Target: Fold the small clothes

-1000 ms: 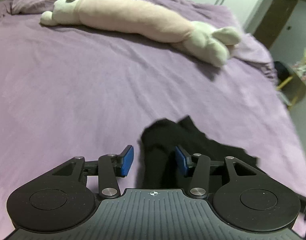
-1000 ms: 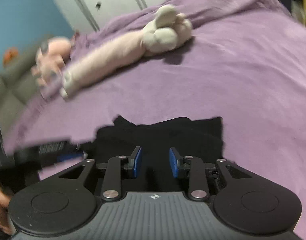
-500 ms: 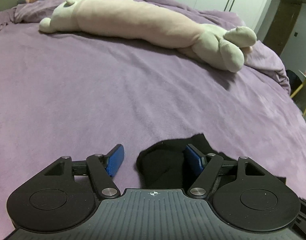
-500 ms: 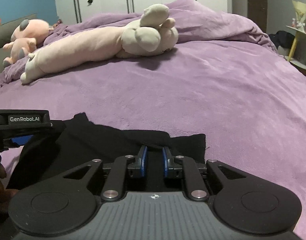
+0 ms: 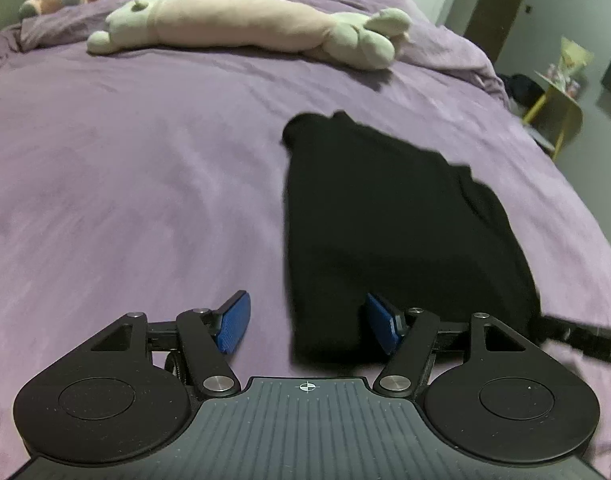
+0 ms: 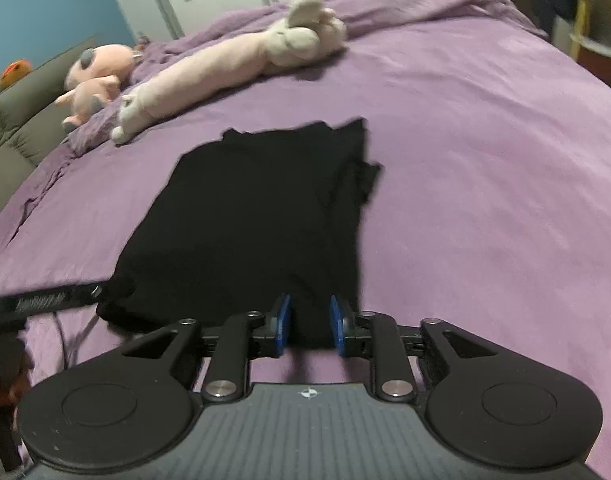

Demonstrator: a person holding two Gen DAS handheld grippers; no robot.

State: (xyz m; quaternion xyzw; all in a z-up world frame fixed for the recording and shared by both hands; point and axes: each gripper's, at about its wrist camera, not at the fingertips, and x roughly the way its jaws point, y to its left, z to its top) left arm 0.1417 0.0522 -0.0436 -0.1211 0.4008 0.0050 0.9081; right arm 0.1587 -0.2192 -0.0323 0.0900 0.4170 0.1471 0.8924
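Black garment (image 5: 389, 216) lies spread on the purple bed (image 5: 145, 168), long axis running away from both cams, near hem closest to the claws. It looks already folded lengthwise into a narrow panel, w/ a sleeve or flap poking out on one side (image 6: 367, 176); hard to tell layers, fabric is too dark.

Left claw (image 5: 309, 326): spread wide, blue pads well apart. The hem's left corner sits between the pads but neither pad presses it. Right pad (image 5: 379, 322) overlaps the cloth in view; contact unclear. So nothing pinched.

Right claw (image 6: 308, 326): narrower gap, pads part-way apart, cloth edge lying between them. Not pressed together; looks like no real pinch on the cloth, tho blur makes it hard to be sure.

Why so: both claws sit at the near hem, one per corner region, prob. lined up to take the hem and carry it fwd over the far end for a crosswise fold. Low, flat approach suits sliding a pad under thin cloth on a soft bed.

Views differ: the left cam shows the garment's left edge clean and straight, plus the right tool as a dark bar (image 5: 581, 338) at frame edge. The right cam shows the whole panel outline, the stray flap on its right side, and the left tool w/ a blurred label (image 6: 45, 302). Long plush (image 6: 225, 68) and pink plush (image 6: 95, 80) lie well apart from the garment, no obstacle. Some motion blur in both.
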